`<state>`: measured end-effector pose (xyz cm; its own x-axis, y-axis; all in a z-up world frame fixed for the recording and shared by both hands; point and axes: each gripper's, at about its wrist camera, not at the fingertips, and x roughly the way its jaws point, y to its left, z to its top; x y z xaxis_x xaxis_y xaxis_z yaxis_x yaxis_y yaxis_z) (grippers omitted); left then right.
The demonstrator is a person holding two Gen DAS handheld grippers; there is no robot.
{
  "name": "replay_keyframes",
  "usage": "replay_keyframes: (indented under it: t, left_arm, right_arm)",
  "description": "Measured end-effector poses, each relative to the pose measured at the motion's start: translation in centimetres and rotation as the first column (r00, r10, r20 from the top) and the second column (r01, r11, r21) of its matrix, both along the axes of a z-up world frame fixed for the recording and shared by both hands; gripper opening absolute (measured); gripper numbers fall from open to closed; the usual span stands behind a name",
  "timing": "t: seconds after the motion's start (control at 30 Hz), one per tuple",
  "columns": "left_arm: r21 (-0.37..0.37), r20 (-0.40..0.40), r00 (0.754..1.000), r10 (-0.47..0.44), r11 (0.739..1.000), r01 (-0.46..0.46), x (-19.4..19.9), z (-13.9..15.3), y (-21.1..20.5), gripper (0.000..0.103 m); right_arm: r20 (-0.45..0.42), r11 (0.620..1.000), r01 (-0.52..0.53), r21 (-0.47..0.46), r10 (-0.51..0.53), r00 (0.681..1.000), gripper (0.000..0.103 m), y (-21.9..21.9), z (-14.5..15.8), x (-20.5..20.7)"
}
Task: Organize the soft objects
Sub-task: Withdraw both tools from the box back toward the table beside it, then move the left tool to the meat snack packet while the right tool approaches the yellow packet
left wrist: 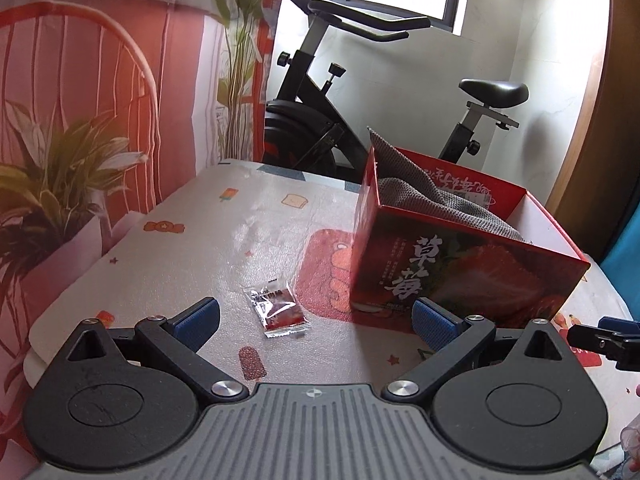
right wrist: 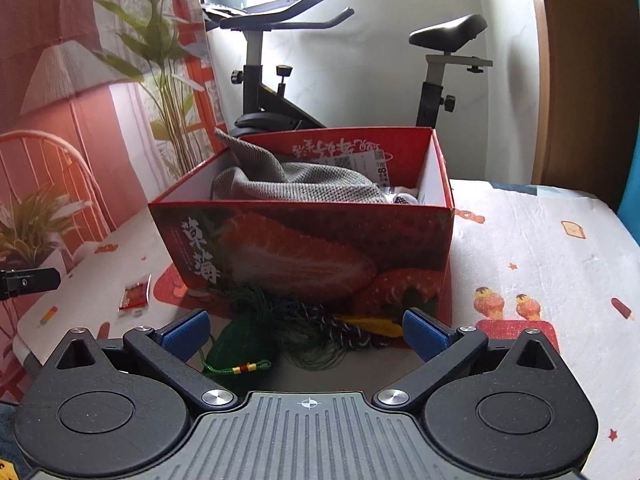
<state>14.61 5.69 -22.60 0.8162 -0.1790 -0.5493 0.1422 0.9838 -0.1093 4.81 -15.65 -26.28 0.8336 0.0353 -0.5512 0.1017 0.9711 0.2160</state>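
Observation:
A red strawberry-print box (left wrist: 460, 276) (right wrist: 312, 256) stands on the table with a grey knitted cloth (right wrist: 296, 184) (left wrist: 424, 192) inside it. My left gripper (left wrist: 316, 320) is open and empty above a small red snack packet (left wrist: 280, 308), which also shows in the right wrist view (right wrist: 136, 296). My right gripper (right wrist: 306, 330) is open and empty; a dark green tasselled sachet with a yellow piece (right wrist: 280, 336) lies between its fingers, in front of the box. The right gripper's tip shows in the left wrist view (left wrist: 604, 340).
The table has a pale cartoon-print cover (left wrist: 224, 240) (right wrist: 540, 260). An exercise bike (left wrist: 320, 120) (right wrist: 272, 80) stands behind the table by the window. A printed red backdrop with plants (left wrist: 80, 140) hangs on the left.

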Motion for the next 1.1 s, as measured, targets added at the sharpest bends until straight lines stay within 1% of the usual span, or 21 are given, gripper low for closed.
replay_keyframes:
  t: [0.1,0.2,0.3,0.37,0.43,0.53,0.63,0.67,0.73,0.8,0.83,0.9,0.93,1.0,1.03,1.1]
  left_arm:
    - [0.000,-0.023,1.000,0.000,1.000,0.000,0.7,-0.8,0.1,0.103]
    - [-0.001,-0.048,0.999,0.011,1.000,-0.011,1.6,-1.4,0.2,0.103]
    - [0.002,-0.061,0.998,0.020,1.000,-0.020,2.6,-1.9,0.4,0.103]
    - [0.004,-0.068,0.997,0.032,0.999,-0.032,3.6,-2.2,0.6,0.103]
    - [0.008,-0.070,0.997,0.041,0.999,-0.041,4.5,-2.5,0.5,0.103]
    - [0.031,-0.090,0.994,0.058,0.998,-0.055,6.3,-3.2,0.5,0.103]
    - [0.018,-0.104,0.992,0.066,0.998,-0.064,7.3,-3.7,0.7,0.103]
    - [0.016,-0.109,0.992,0.066,0.998,-0.064,7.4,-3.9,0.7,0.103]
    - [0.019,-0.117,0.991,0.065,0.998,-0.063,7.6,-4.2,0.8,0.103]
    - [0.015,-0.132,0.989,0.074,0.997,-0.073,7.8,-4.6,1.0,0.103]
    - [0.009,-0.143,0.986,0.082,0.997,-0.081,8.0,-4.9,1.0,0.103]
    - [-0.001,-0.158,0.984,0.086,0.996,-0.087,8.0,-5.4,0.9,0.103]
    - [-0.003,-0.163,0.983,0.082,0.996,-0.084,8.1,-5.6,0.9,0.103]
    - [0.003,-0.167,0.983,0.074,0.997,-0.074,8.0,-5.8,0.7,0.103]
    - [0.004,-0.169,0.983,0.070,0.998,-0.070,8.0,-5.9,0.7,0.103]
    - [-0.003,-0.174,0.982,0.070,0.997,-0.071,8.0,-6.0,0.8,0.103]
  right_arm:
    - [-0.023,1.000,0.000,-0.013,0.000,1.000,0.100,-0.1,-1.0,0.5]
    - [-0.052,1.000,0.015,0.004,-0.015,0.999,0.097,-0.9,-2.0,1.1]
    - [-0.058,1.000,0.024,0.003,-0.024,0.998,0.092,-1.8,-2.7,1.7]
    - [-0.055,1.000,0.030,-0.007,-0.030,0.998,0.086,-2.5,-3.1,2.2]
    - [-0.062,0.999,0.043,-0.008,-0.043,0.997,0.083,-3.3,-3.5,2.9]
    - [-0.072,0.997,0.064,0.032,-0.062,0.996,0.078,-4.5,-4.1,4.4]
    - [-0.100,0.981,0.140,0.134,-0.127,0.987,0.074,-6.3,-4.9,6.0]
    - [-0.114,0.976,0.159,0.146,-0.143,0.983,0.072,-6.6,-5.2,6.5]
    - [-0.143,0.976,0.166,0.139,-0.146,0.979,0.068,-6.8,-5.7,7.6]
    - [-0.168,0.982,0.159,0.105,-0.140,0.976,0.068,-6.4,-6.3,8.6]
    - [-0.184,0.982,0.163,0.091,-0.144,0.972,0.070,-6.2,-6.6,9.0]
    - [-0.222,0.979,0.176,0.102,-0.150,0.963,0.070,-6.0,-7.6,9.8]
    - [-0.230,0.978,0.182,0.098,-0.156,0.961,0.072,-5.8,-8.0,10.0]
    - [-0.221,0.984,0.170,0.051,-0.155,0.963,0.072,-5.1,-8.2,10.1]
    - [-0.222,0.987,0.159,0.025,-0.150,0.963,0.071,-4.6,-8.2,10.1]
    - [-0.215,0.990,0.140,0.002,-0.136,0.967,0.068,-4.2,-8.3,9.8]
